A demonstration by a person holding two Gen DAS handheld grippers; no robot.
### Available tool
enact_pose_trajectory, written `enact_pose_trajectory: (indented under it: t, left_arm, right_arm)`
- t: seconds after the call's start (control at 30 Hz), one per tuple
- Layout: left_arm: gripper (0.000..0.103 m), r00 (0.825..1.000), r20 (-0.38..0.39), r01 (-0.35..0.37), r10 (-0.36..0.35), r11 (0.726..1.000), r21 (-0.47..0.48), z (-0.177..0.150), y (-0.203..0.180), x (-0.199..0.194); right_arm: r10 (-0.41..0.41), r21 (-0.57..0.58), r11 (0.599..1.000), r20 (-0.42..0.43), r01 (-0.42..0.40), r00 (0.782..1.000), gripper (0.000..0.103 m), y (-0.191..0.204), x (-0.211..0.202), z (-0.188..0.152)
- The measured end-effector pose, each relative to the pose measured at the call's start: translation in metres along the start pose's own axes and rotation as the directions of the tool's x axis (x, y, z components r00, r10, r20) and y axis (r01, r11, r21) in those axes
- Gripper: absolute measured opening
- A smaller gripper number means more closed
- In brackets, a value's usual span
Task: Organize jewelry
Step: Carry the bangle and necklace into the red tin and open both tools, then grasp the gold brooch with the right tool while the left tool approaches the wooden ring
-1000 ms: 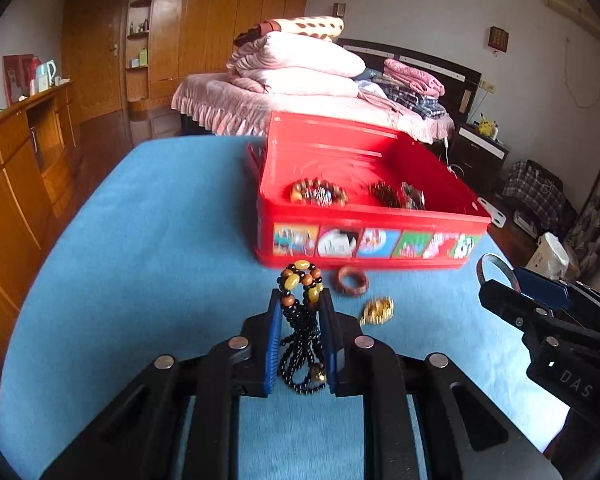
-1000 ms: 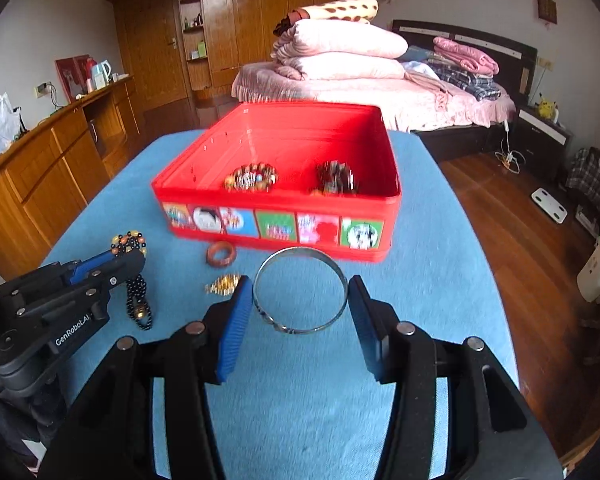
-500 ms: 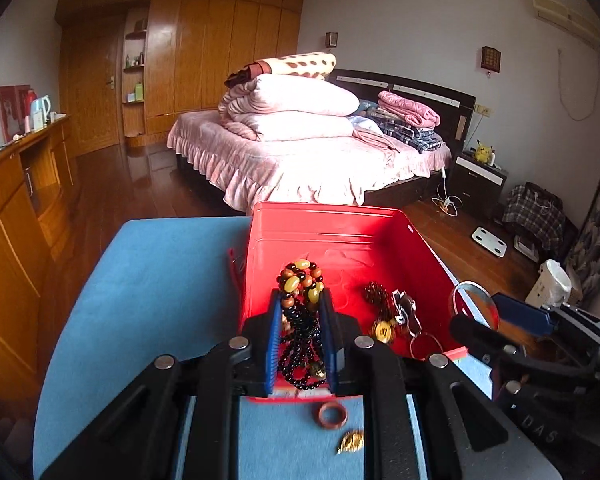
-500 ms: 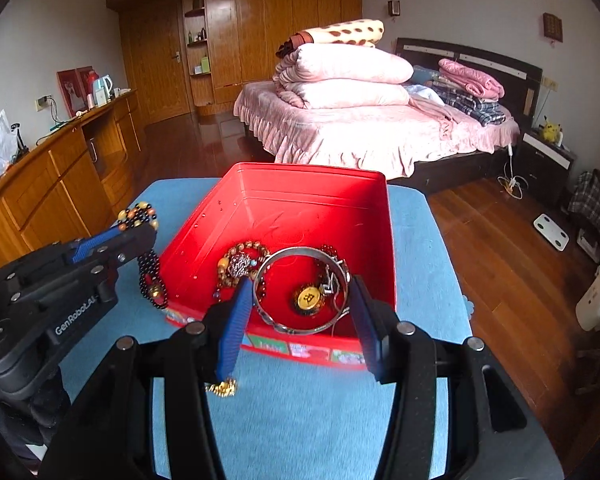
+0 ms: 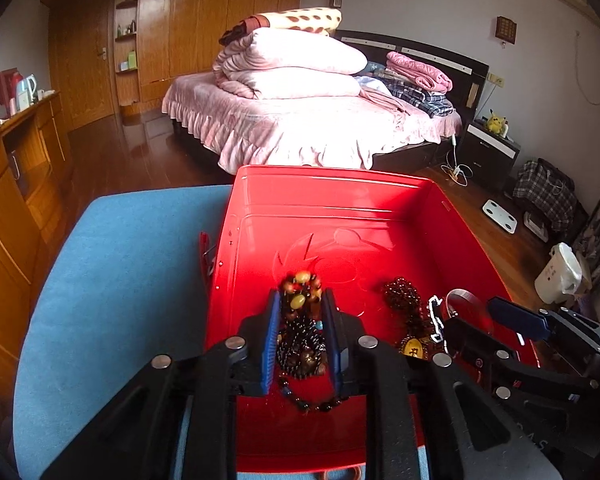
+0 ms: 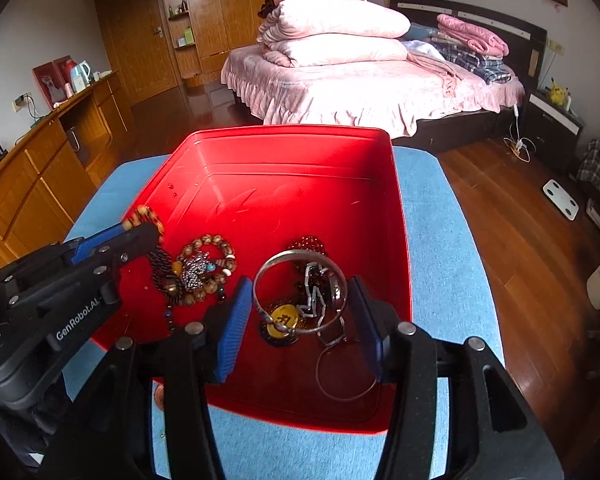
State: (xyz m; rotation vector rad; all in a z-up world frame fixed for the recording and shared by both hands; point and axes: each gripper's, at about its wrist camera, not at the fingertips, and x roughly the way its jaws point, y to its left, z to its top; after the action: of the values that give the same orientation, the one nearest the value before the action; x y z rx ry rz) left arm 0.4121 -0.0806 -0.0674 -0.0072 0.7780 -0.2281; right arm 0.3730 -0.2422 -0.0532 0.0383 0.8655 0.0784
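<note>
Two grippers stand over the open red plastic storage box (image 6: 396, 208), each loaded. The left gripper (image 5: 302, 344) is clamped on a dark beaded necklace with amber and orange beads (image 5: 300, 312); the strand's long axis runs vertically between the blue pads, the amber cluster above the fingertips and a loop of dark beads hanging below, close above the box floor. The right gripper (image 6: 300, 320) has its jaws spread wide, with a plain silver metal bangle (image 6: 300, 292) spanning the gap between them; contact at the right pad is not clearly visible, so the hold appears light.

Directly beneath the bangle lie a gold round pendant (image 6: 282, 318), a silver chain and dark red beads (image 6: 308, 244); a brown beaded bracelet (image 6: 204, 268) rests under the left load. Both items are already inside the box walls, so the pending release probably requires only jaw opening. The box stands on a blue cloth-covered table (image 6: 452, 280).
</note>
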Motion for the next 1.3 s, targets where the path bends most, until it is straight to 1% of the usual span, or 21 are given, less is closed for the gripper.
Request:
enact_pose_trajectory:
  t: [0.07, 0.1, 0.13, 0.3, 0.4, 0.43, 0.5, 0.57, 0.6, 0.63, 0.67, 0.7, 0.8, 0.93, 1.13, 1.3]
  left_arm:
    - [0.028, 1.0, 0.004, -0.003, 0.003, 1.0, 0.002, -0.001, 0.001, 0.0]
    - [0.03, 1.0, 0.009, -0.001, 0.001, 1.0, 0.001, -0.001, 0.001, -0.001]
    - [0.034, 1.0, 0.014, -0.002, 0.002, 1.0, 0.0, -0.001, 0.001, -0.002]
    - [0.039, 0.999, 0.047, -0.008, 0.008, 1.0, 0.002, -0.002, 0.001, -0.016]
    - [0.048, 0.997, 0.076, -0.01, 0.011, 1.0, -0.01, -0.007, 0.007, -0.033]
    - [0.052, 0.996, 0.086, -0.012, 0.013, 1.0, -0.009, -0.009, 0.009, -0.039]
    - [0.059, 0.993, 0.117, -0.025, 0.026, 1.0, -0.007, -0.017, 0.014, -0.055]
    - [0.069, 0.99, 0.137, -0.029, 0.03, 0.999, -0.014, -0.028, 0.021, -0.07]
    - [0.071, 0.989, 0.143, -0.032, 0.034, 0.999, -0.019, -0.034, 0.024, -0.077]
    - [0.076, 0.988, 0.151, -0.034, 0.037, 0.999, -0.026, -0.042, 0.028, -0.084]
    - [0.081, 0.987, 0.156, -0.035, 0.039, 0.999, -0.03, -0.046, 0.031, -0.09]
    - [0.082, 0.986, 0.159, -0.039, 0.043, 0.999, -0.032, -0.053, 0.034, -0.095]
    - [0.084, 0.987, 0.153, -0.047, 0.053, 0.998, -0.037, -0.067, 0.04, -0.106]
    - [0.085, 0.992, 0.104, -0.068, 0.072, 0.997, -0.048, -0.088, 0.046, -0.109]
    - [0.085, 0.994, 0.072, -0.082, 0.085, 0.996, -0.04, -0.112, 0.049, -0.108]
    - [0.085, 0.993, 0.049, -0.105, 0.107, 0.994, -0.037, -0.121, 0.055, -0.102]
  right_arm:
    - [-0.001, 0.003, 1.0, 0.006, 0.001, 1.0, 0.05, -0.001, 0.001, 0.0]
    - [-0.001, 0.003, 1.0, 0.011, 0.001, 1.0, 0.054, -0.001, 0.0, 0.0]
    - [-0.002, 0.003, 1.0, 0.015, 0.002, 1.0, 0.055, -0.002, 0.0, -0.001]
    - [-0.002, 0.001, 1.0, 0.046, 0.002, 0.999, 0.055, -0.002, -0.012, -0.005]
    - [0.008, 0.009, 1.0, 0.071, -0.008, 0.997, 0.056, -0.002, -0.023, -0.01]
    - [0.01, 0.008, 1.0, 0.08, -0.011, 0.997, 0.057, -0.002, -0.028, -0.013]
    - [0.014, 0.001, 1.0, 0.102, -0.014, 0.995, 0.061, 0.001, -0.04, -0.021]
    - [0.013, -0.008, 1.0, 0.123, -0.012, 0.992, 0.063, 0.004, -0.053, -0.031]
    - [0.014, -0.01, 1.0, 0.131, -0.013, 0.991, 0.064, 0.005, -0.058, -0.035]
    - [0.019, -0.01, 1.0, 0.139, -0.018, 0.99, 0.065, 0.006, -0.063, -0.039]
    - [0.028, -0.005, 1.0, 0.147, -0.027, 0.989, 0.067, 0.007, -0.069, -0.047]
    - [0.038, -0.003, 0.999, 0.152, -0.038, 0.988, 0.07, 0.009, -0.073, -0.053]
    - [0.06, -0.019, 0.998, 0.147, -0.057, 0.987, 0.071, 0.018, -0.082, -0.073]
    - [0.068, -0.031, 0.997, 0.095, -0.065, 0.993, 0.071, 0.034, -0.078, -0.094]
    - [0.068, -0.041, 0.997, 0.034, -0.067, 0.997, 0.071, 0.051, -0.062, -0.114]
    - [0.073, -0.048, 0.996, -0.004, -0.073, 0.997, 0.065, 0.062, -0.048, -0.12]
